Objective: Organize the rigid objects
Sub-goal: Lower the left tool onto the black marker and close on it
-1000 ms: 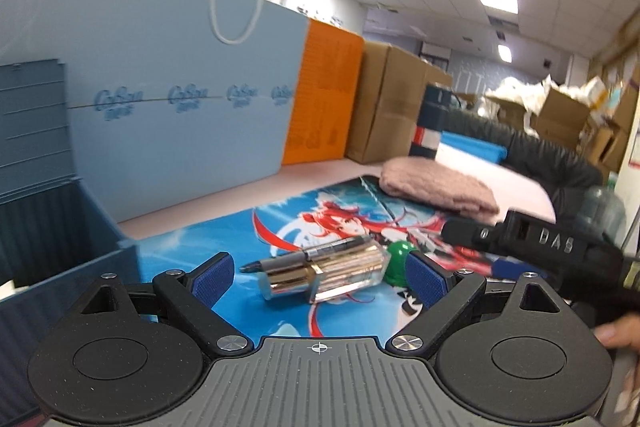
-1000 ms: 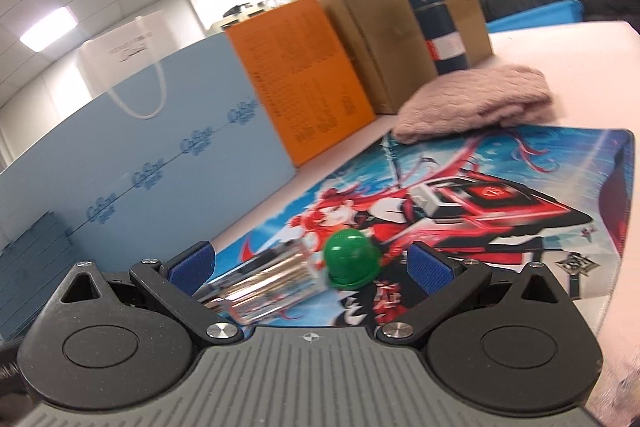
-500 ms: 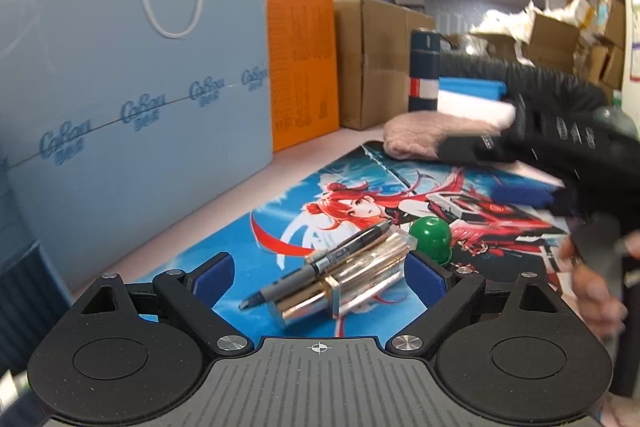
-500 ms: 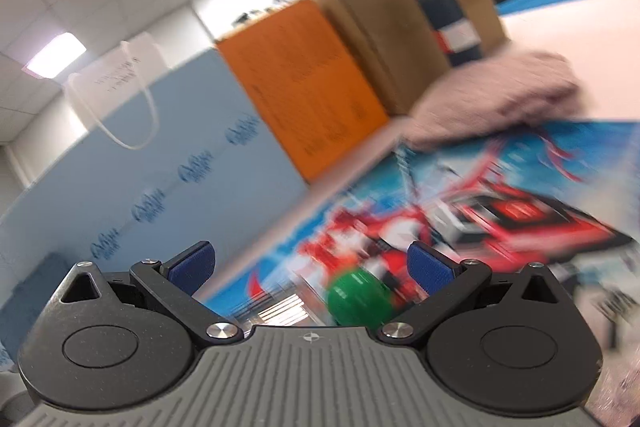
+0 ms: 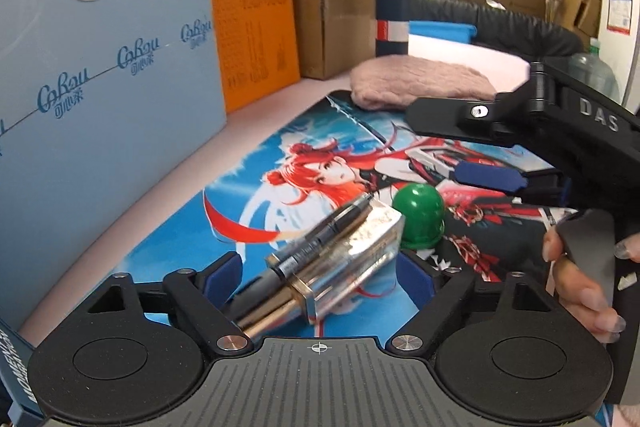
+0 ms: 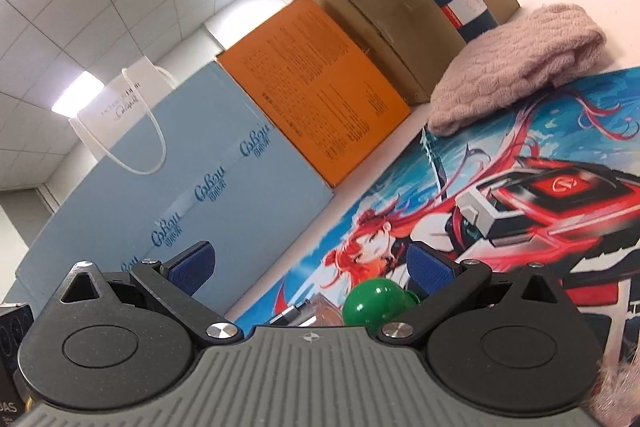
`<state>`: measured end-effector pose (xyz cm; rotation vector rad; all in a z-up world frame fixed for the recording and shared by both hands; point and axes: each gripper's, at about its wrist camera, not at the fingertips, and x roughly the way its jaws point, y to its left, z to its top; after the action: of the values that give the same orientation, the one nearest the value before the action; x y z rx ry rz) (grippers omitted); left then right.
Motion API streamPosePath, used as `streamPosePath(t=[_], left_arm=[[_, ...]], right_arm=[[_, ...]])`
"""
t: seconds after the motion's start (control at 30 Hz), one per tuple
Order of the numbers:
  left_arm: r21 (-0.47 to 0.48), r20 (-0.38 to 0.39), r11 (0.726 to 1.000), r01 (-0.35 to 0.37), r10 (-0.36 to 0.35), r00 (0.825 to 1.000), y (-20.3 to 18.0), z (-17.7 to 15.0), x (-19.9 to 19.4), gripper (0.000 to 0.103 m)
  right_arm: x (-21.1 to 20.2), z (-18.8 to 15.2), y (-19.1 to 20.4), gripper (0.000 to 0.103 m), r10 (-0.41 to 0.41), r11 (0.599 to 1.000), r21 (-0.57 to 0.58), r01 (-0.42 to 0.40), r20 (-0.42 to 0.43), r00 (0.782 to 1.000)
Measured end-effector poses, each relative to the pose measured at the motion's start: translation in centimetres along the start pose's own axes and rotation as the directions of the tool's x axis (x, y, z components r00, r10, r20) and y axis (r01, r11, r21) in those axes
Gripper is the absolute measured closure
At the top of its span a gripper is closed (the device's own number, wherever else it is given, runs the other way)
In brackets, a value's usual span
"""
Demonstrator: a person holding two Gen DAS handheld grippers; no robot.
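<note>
both grippers spread, holding nothing. left gripper straddles the clear perfume bottle and pen; green cap at its 1 o'clock, under the right gripper. judged: all three lie loose on the printed mat; sorting barely begun.

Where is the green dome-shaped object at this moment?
In the left wrist view the green dome stands on the printed mat, right of centre, beside the clear case and pen.
</note>
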<state>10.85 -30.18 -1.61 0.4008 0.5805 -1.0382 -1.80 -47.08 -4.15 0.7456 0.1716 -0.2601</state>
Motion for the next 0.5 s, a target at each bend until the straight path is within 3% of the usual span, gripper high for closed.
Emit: streamPosePath(t=[0.07, 0.13, 0.37, 0.5], left_arm=[[0.027, -0.009, 0.999, -0.017, 0.017, 1.000, -0.4, -0.1, 0.0, 0.039], [0.056, -0.021, 0.998, -0.042, 0.043, 0.999, -0.7, -0.2, 0.2, 0.051], [0.158, -0.016, 0.983, -0.095, 0.099, 0.995, -1.8, -0.5, -0.2, 0.073], [0.130, -0.017, 0.988, -0.089, 0.092, 0.996, -1.6, -0.5, -0.7, 0.080]], right_arm=[[0.0, -0.1, 0.2, 0.000, 0.005, 1.000, -0.015, -0.005, -0.004, 1.000], [0.0, -0.2, 0.2, 0.000, -0.001, 1.000, -0.020, 0.001, 0.000, 1.000], [0.0, -0.3, 0.0, 0.000, -0.008, 1.000, -0.014, 0.008, -0.007, 1.000], [0.1, -0.4, 0.1, 0.000, -0.014, 1.000, -0.020, 0.014, -0.016, 1.000]])
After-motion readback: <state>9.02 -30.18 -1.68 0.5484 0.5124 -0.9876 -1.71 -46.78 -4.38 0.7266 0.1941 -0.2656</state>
